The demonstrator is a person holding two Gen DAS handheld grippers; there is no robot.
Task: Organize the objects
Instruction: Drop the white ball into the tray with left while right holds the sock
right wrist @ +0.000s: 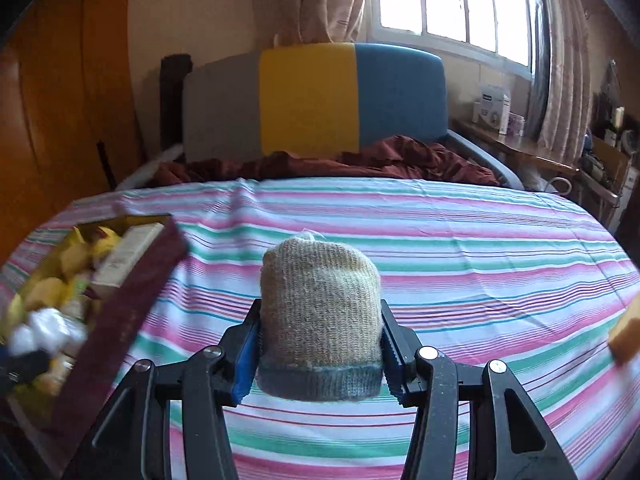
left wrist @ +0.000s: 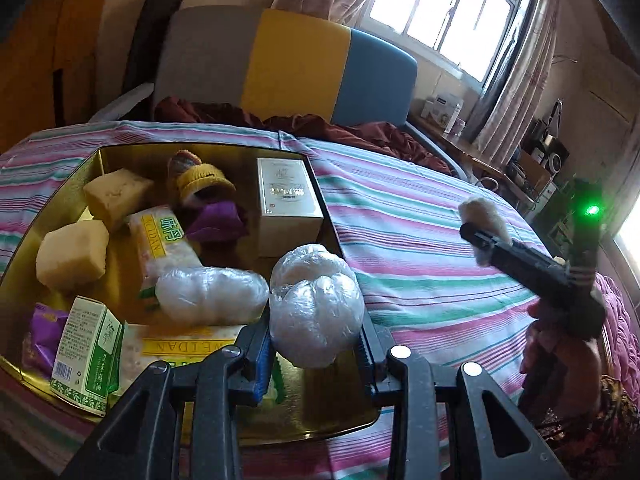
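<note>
My left gripper [left wrist: 314, 340] is shut on a clear plastic-wrapped white bundle [left wrist: 316, 304], held over the near right corner of a gold-lined box [left wrist: 200, 147]. The box holds a second wrapped bundle [left wrist: 212, 294], two yellow sponge blocks [left wrist: 74, 254], cracker packs [left wrist: 158, 240], a white carton [left wrist: 286, 200], a green-and-white carton [left wrist: 88, 354] and a yellow knitted hat [left wrist: 200, 182]. My right gripper [right wrist: 320, 352] is shut on a rolled beige knitted sock [right wrist: 320, 312] with a grey-blue cuff, above the striped sheet. In the left wrist view the right gripper [left wrist: 482, 236] hangs to the right of the box.
The box's maroon outer wall [right wrist: 120, 312] stands left of the right gripper. A striped bedsheet [right wrist: 440, 248] covers the bed, with a dark red blanket [right wrist: 360, 160] and a grey, yellow and blue headboard [right wrist: 312, 96] behind. An orange block [right wrist: 626, 336] lies at the right edge.
</note>
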